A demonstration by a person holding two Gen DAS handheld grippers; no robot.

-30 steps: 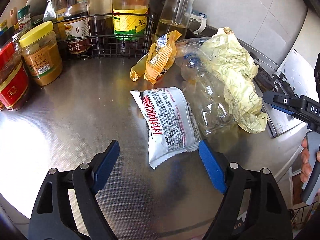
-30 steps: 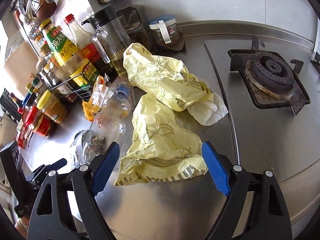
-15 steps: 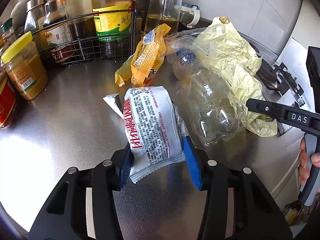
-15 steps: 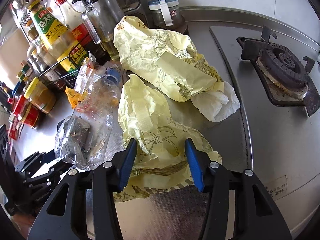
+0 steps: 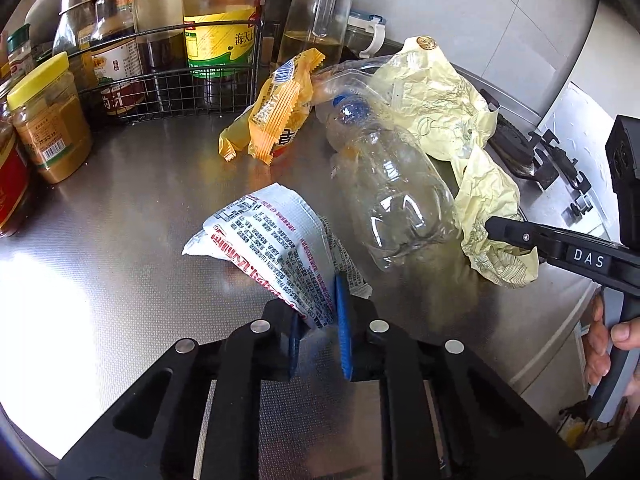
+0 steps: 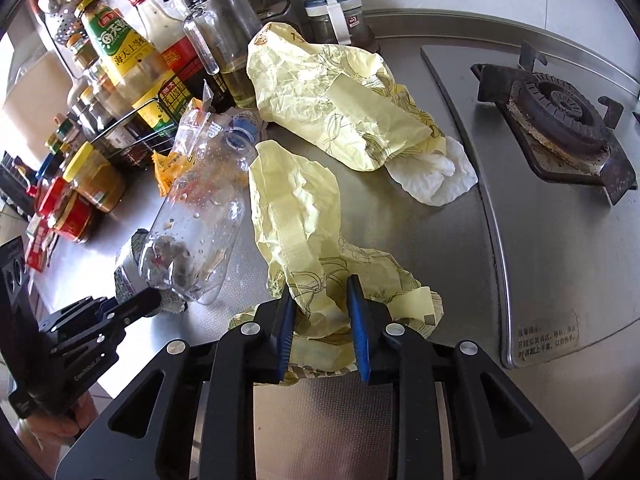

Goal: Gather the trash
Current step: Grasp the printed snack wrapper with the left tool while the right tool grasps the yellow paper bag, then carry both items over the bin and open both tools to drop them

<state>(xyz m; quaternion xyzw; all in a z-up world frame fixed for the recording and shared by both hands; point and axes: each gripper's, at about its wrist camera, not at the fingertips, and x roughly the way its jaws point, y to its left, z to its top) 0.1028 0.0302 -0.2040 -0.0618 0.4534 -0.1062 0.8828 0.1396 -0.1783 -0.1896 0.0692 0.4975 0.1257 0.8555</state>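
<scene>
My left gripper is shut on a white printed snack wrapper and holds its near end, the far end tilted up off the steel counter. My right gripper is shut on a crumpled yellow paper wrapper. A clear empty plastic bottle lies between them; it also shows in the right wrist view. A second yellow paper wrapper with a white napkin lies further back. An orange snack packet lies by the rack.
A wire rack with sauce bottles and several jars line the counter's back left. A glass oil jug stands behind the trash. A gas burner sits at the right. The counter's front edge is close below both grippers.
Both grippers have closed from wide open: the left onto the white wrapper, which is now lifted and folded, the right onto the near yellow wrapper, now bunched between its pads.
</scene>
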